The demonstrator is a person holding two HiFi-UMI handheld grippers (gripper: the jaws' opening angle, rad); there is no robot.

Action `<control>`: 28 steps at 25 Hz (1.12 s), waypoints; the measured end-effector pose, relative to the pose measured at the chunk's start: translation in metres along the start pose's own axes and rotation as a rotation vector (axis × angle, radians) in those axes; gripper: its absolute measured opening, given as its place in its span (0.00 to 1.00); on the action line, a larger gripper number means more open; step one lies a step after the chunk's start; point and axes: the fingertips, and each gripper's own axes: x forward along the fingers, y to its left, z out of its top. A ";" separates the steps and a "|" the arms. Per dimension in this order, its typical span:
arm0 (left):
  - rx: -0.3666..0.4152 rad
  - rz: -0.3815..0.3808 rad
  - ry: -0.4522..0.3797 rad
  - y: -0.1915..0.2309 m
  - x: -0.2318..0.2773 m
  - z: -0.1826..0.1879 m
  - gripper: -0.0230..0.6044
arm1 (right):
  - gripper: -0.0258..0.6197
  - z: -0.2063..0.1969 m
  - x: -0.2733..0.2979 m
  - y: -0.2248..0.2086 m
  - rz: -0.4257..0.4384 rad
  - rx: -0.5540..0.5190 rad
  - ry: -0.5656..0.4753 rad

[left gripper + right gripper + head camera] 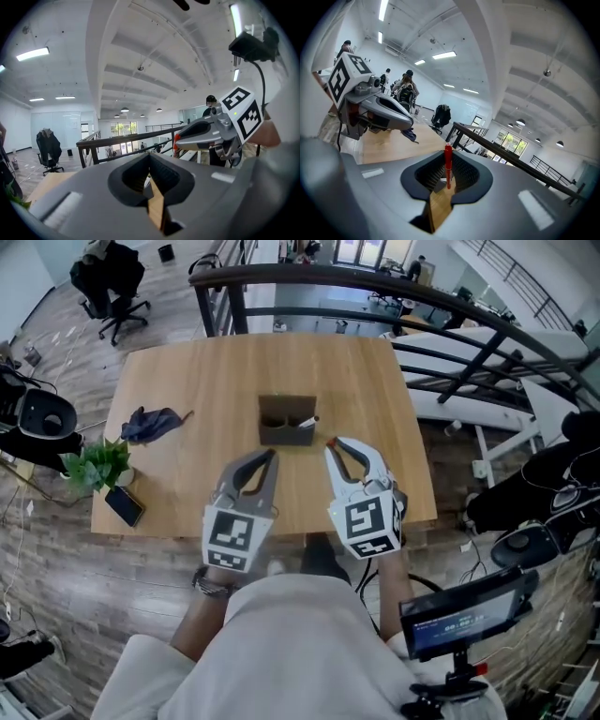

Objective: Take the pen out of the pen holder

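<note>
Nearest is the person's pale sleeve, with a wristwatch (210, 584) on the left arm. Off the tabletop's near right corner stands one small screen (466, 614) on a mount.

Two grippers reach out side by side over the near edge of the wooden tabletop (234, 371). The left gripper (272, 457) has its fingers closed together with nothing between them; its own view shows only a sliver of wood through the gap behind the tips. The right gripper (332, 445) has its fingers clamped on the one red pen (448, 165).

In the right gripper view the pen stands crosswise to the fingers. Its long axis is upright, the red capped end points up past the fingers, and the lower end hangs in the opening behind the tips. In the head view it shows only as a small red spot at the fingertips, seen nearly end-on. It is out of the holder, just beside the holder's near right corner. How high it sits above the wood cannot be told.

Just beyond the grippers, mid-tabletop, is one dark rectangular pen holder (284, 432), open at the top. A pale slender thing (307, 421) lies at its right end, too small to name.

On the left part of the tabletop are one dark phone (124, 505) at the near left corner, one small leafy plant (97, 464) just beyond it, and one crumpled dark blue cloth (151, 424) farther in. Past the far edge runs a dark railing (309, 276), and far left stands an office chair (112, 288).
</note>
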 end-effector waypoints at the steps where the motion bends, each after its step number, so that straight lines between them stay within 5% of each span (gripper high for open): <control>1: 0.002 -0.004 -0.005 -0.001 -0.001 0.002 0.04 | 0.11 0.002 -0.003 -0.001 -0.007 0.012 -0.010; 28: 0.031 -0.050 -0.048 -0.020 -0.023 0.022 0.04 | 0.11 0.023 -0.045 0.004 -0.021 0.162 -0.116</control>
